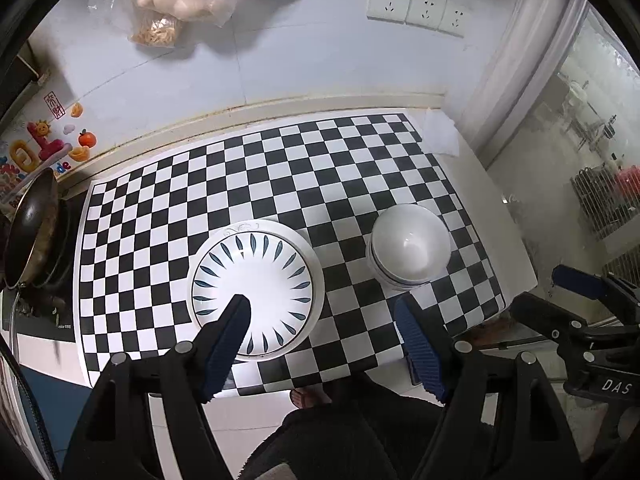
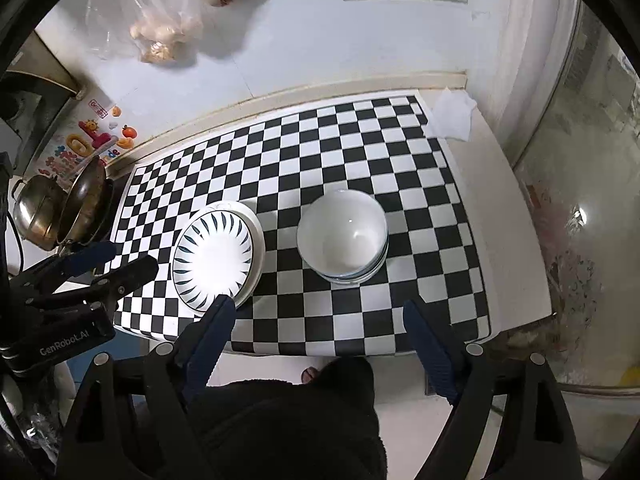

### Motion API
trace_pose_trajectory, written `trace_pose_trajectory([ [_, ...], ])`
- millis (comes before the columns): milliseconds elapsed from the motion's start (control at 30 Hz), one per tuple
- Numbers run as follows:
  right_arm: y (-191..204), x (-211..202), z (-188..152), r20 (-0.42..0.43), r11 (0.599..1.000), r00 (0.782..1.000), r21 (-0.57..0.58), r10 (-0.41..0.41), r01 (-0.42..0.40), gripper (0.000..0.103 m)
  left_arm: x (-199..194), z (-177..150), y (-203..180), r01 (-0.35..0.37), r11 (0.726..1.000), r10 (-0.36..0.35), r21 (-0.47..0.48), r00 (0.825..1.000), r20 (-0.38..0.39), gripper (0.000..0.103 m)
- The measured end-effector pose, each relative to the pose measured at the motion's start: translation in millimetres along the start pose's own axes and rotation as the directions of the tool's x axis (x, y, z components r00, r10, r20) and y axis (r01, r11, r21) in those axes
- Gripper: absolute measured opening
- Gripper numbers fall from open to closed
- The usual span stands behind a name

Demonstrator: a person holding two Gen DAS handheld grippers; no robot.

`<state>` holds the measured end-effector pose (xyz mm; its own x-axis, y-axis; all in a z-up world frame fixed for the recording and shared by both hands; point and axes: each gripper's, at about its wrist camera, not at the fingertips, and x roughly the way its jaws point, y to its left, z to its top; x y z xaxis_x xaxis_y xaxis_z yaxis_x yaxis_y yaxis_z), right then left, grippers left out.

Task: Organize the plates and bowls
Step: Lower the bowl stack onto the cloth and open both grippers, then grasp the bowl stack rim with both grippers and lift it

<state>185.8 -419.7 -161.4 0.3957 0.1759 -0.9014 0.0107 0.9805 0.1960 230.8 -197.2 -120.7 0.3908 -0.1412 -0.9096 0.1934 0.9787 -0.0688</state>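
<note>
On the checkered mat (image 1: 280, 168) that covers the desk (image 2: 516, 248), the crockery already sits sorted by kind: a stack of plates (image 1: 256, 284), the top one ringed with blue leaf marks, and just beside it to the right a nest of white bowls (image 1: 408, 244). Keeping like with like saves room and makes each pile steady, so to my eye the tidying looks close to done. How many pieces each pile holds I can't quite count from here.

Both tools hang above the near edge of the desk, tipped steeply downward, clear of the dishes. The left gripper (image 1: 324, 344) is spread wide with nothing between its blue pads; it hovers over the plates. The right gripper (image 2: 320, 340) gapes wide too, empty, over the mat in front of the bowls. The person's dark clothing shows below them.
</note>
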Motion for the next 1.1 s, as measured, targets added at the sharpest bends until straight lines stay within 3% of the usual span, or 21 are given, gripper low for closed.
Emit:
trace_pose_trajectory([
  [267, -9.2, 9.4, 8.9, 0.006, 1.000, 1.000, 0.010, 0.009, -0.009, 0.088, 24.9, 8.1, -5.6, 0.057, 0.998, -0.057, -0.020, 0.998, -0.017, 0.073],
  [400, -27.7, 33.3, 14.6, 0.002, 0.996, 0.999, 0.070, 0.053, -0.053, 0.088, 68.1, 23.4, -6.1, 0.101, 0.993, -0.106, -0.061, 0.991, -0.080, 0.073],
  [500, -45.6, 59.1, 19.6, -0.017, 0.989, 0.996, 0.125, 0.084, -0.082, 0.088, 109.4, 36.9, -4.1, 0.127, 0.985, -0.145, -0.114, 0.977, -0.159, 0.073],
  [633, -71.2, 103.0, 25.1, -0.064, 0.972, 0.990, 0.205, 0.127, -0.112, 0.088, 163.4, 50.5, -7.3, 0.163, 0.973, -0.202, -0.161, 0.942, -0.269, 0.073],
  [767, -99.8, 154.3, 29.5, -0.130, 0.943, 0.973, 0.301, 0.189, -0.142, 0.088, 206.6, 60.7, -13.6, 0.166, 0.973, -0.212, -0.160, 0.916, -0.341, 0.071],
  [1033, -129.4, 234.1, 33.7, -0.221, 0.896, 0.930, 0.402, 0.294, -0.188, 0.087, 277.1, 67.0, -23.1, 0.232, 0.947, -0.313, -0.223, 0.825, -0.470, 0.071],
  [1100, -132.5, 248.7, 35.0, -0.234, 0.887, 0.919, 0.417, 0.317, -0.199, 0.087, 285.4, 67.3, -25.7, 0.243, 0.942, -0.329, -0.234, 0.811, -0.484, 0.071],
])
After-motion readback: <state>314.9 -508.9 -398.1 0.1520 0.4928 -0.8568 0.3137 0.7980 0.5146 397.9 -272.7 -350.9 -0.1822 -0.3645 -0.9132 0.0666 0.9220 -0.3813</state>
